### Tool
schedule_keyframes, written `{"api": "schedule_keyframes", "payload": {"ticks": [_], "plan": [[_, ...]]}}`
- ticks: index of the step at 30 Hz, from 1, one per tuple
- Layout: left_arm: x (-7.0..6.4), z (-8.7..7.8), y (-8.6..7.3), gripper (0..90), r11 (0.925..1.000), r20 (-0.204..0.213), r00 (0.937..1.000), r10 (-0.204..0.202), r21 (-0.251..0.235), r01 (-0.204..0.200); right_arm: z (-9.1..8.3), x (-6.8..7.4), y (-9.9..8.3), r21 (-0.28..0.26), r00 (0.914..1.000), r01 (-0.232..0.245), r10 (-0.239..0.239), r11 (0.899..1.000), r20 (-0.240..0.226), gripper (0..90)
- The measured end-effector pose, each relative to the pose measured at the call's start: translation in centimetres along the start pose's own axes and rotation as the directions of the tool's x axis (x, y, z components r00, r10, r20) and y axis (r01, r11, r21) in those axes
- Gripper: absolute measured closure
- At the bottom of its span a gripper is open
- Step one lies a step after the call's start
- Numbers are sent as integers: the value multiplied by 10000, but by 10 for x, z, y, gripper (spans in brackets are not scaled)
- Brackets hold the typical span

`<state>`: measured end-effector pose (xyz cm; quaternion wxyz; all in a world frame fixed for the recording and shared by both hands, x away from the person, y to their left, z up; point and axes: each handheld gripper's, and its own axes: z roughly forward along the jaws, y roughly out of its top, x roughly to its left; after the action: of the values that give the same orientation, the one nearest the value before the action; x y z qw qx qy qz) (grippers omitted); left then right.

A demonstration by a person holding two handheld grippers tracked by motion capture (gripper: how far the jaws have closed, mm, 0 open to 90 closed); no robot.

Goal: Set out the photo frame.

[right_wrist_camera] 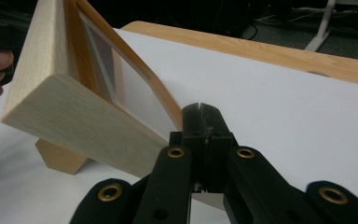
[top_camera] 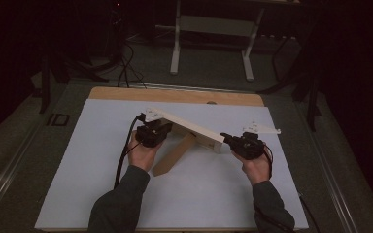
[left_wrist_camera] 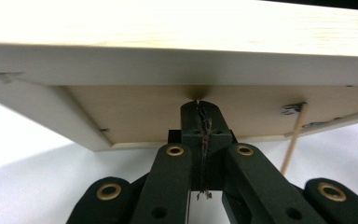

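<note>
A pale wooden picture frame (top_camera: 189, 127) stands tilted on the white sheet, propped by a wooden back stand (top_camera: 175, 155). My left gripper (top_camera: 162, 127) is behind the frame near its left end. In the left gripper view that gripper (left_wrist_camera: 199, 105) is shut, its tip against the brown back panel (left_wrist_camera: 135, 112) under the frame's rim (left_wrist_camera: 168, 56). My right gripper (top_camera: 225, 137) is at the frame's right end. It (right_wrist_camera: 200, 108) is shut, its tip beside the frame (right_wrist_camera: 74, 116) where the glass (right_wrist_camera: 135, 100) meets the lower corner. Nothing shows between either pair of jaws.
The white sheet (top_camera: 102, 170) covers most of a wooden table (top_camera: 175, 95). The stand's foot (right_wrist_camera: 60, 156) rests on the sheet. A thin wooden stick (left_wrist_camera: 293, 140) leans by the frame's back. Desk legs (top_camera: 176, 43) and cables (top_camera: 124, 68) lie on the floor beyond.
</note>
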<state>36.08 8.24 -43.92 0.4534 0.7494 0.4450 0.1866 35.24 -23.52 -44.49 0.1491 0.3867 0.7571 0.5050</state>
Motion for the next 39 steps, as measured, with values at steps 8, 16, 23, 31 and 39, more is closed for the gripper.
{"api": "schedule_keyframes", "payload": {"ticks": [8,16,23,31,39], "plan": [[-8,3,2,900,10000,217,9997,70,-10,-69,1,1,-2,30,9999,51,-50,10000,-104,899],[-16,0,4,900,9999,762,9970,144,-53,-141,1,2,-2,94,9999,90,-89,9999,-73,899],[-26,1,6,900,9995,982,9947,321,-34,-320,0,3,-2,99,9999,139,-138,9999,-79,899],[-35,5,6,900,9985,1135,9921,540,73,-552,0,5,-3,98,9997,215,-214,9997,-78,900],[-38,4,6,900,9979,1193,9909,629,57,-640,0,6,-2,119,9997,242,-241,9996,-82,900]]}}
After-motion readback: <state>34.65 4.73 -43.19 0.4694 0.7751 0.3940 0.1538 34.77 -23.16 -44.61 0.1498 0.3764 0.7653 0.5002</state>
